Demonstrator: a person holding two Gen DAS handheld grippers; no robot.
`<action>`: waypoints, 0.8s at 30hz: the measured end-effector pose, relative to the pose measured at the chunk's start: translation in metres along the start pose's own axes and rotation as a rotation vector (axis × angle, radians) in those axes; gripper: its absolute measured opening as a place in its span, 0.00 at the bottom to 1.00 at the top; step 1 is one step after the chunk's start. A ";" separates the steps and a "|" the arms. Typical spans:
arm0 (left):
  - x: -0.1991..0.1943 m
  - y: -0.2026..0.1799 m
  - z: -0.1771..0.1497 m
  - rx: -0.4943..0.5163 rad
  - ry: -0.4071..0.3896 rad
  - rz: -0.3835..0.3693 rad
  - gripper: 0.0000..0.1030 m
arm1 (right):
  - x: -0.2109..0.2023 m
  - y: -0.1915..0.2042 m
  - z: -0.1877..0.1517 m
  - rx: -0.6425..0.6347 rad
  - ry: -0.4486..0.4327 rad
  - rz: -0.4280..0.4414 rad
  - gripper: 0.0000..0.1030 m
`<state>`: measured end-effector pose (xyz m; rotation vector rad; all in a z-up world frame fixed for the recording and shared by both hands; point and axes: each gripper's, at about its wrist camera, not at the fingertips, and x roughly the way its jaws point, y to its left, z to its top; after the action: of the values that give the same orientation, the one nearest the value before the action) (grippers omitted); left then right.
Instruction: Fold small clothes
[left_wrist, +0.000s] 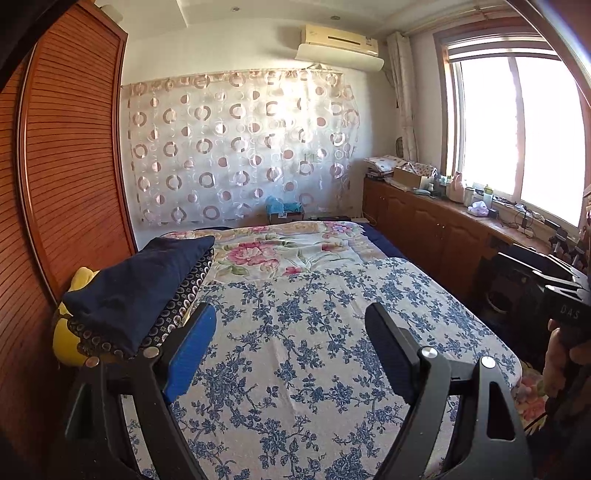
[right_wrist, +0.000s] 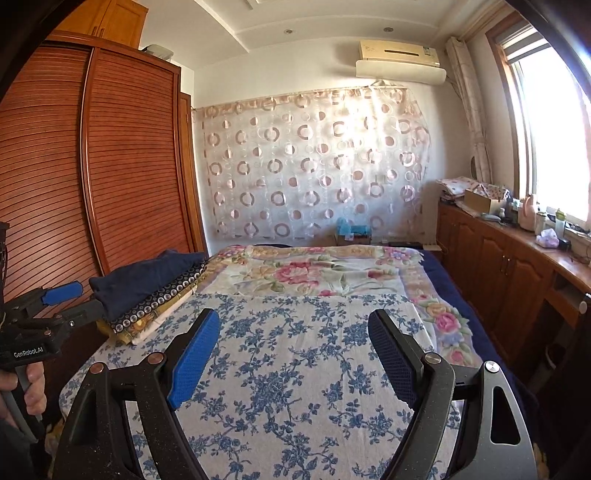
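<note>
Left gripper (left_wrist: 291, 343) hangs over the white cloth with blue flower print (left_wrist: 314, 354) spread flat on the bed, jaws wide apart and nothing between them. Off to its left sits a stack of folded clothes (left_wrist: 147, 295), a navy blue piece on top, a dark ring-patterned one under it. The black right gripper (left_wrist: 554, 291) shows at the right edge.

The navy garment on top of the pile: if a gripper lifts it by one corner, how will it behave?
The navy garment probably droops and unfolds, since it sags softly. It looks light. It may slide off the patterned cloth below.
</note>
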<state>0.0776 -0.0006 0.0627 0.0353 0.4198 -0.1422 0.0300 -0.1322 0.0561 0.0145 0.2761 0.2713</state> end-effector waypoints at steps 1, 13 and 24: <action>0.000 0.000 0.000 0.000 0.000 0.002 0.81 | 0.000 -0.001 0.000 0.000 0.001 0.000 0.82; -0.001 0.000 -0.002 -0.014 -0.003 0.008 0.81 | 0.004 -0.012 -0.006 -0.006 -0.003 0.004 0.82; -0.006 -0.005 -0.001 -0.018 -0.015 0.011 0.81 | 0.004 -0.018 -0.007 -0.007 -0.006 0.009 0.82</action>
<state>0.0710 -0.0044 0.0647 0.0185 0.4062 -0.1274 0.0364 -0.1487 0.0472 0.0091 0.2694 0.2809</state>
